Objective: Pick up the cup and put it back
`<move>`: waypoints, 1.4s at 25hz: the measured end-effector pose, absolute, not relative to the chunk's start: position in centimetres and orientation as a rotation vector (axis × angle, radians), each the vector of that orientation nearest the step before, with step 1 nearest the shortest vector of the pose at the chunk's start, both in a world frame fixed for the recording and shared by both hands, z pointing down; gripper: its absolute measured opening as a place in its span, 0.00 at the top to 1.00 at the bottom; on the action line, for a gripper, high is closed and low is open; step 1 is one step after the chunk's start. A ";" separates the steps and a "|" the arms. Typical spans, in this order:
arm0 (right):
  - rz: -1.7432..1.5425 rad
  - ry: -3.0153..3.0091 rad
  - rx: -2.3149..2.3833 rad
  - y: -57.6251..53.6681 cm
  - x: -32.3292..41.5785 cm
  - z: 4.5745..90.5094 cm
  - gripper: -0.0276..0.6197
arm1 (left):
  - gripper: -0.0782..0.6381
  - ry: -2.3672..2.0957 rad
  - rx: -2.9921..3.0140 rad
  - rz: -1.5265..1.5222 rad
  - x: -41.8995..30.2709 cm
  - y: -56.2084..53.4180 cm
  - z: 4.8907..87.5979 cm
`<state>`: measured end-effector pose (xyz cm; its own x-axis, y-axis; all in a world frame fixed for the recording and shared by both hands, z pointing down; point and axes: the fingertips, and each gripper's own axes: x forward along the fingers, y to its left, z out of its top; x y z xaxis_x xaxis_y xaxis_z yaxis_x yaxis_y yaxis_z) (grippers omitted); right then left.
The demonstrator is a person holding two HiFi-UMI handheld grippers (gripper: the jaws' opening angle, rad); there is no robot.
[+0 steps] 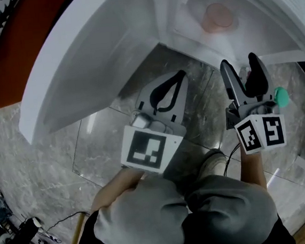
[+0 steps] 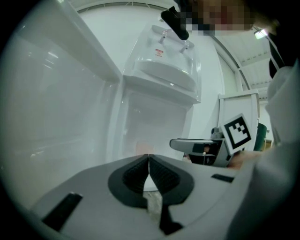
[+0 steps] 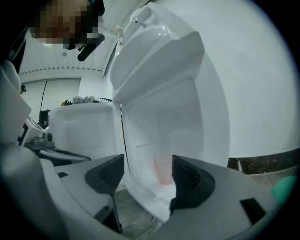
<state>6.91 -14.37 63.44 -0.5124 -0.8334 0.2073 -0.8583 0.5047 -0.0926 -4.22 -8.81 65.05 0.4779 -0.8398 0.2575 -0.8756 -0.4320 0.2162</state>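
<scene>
A translucent pink cup (image 1: 217, 16) stands upright on a white shelf (image 1: 197, 31) inside an open white cabinet that looks like a fridge. In the right gripper view the cup (image 3: 163, 169) shows beyond and between the jaws, apart from both pads. My right gripper (image 1: 239, 61) is open and empty and points at the shelf from just in front of it. My left gripper (image 1: 180, 74) hangs beside it on the left, shut with nothing in it; its pads (image 2: 140, 174) meet in the left gripper view.
The big white door (image 1: 82, 61) stands open at the left. A clear bin (image 2: 164, 61) sits higher on the white wall. Grey marble floor (image 1: 48, 155) lies below, with the person's knees and a shoe (image 1: 213, 164). A green object (image 1: 281, 96) sits behind the right gripper.
</scene>
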 end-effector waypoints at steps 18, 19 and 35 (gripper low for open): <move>0.330 -2.739 1.315 -8.3 5.7 61.2 0.94 | 0.87 -1.487 2.436 0.109 -4.2 -8.0 62.7; 0.334 -2.743 1.307 -8.3 5.6 61.2 0.94 | 0.87 -1.487 2.436 0.111 -4.3 -7.9 62.7; 0.354 -2.740 1.268 -8.0 5.1 62.3 0.94 | 0.87 -1.456 2.437 0.140 -3.2 -7.8 63.3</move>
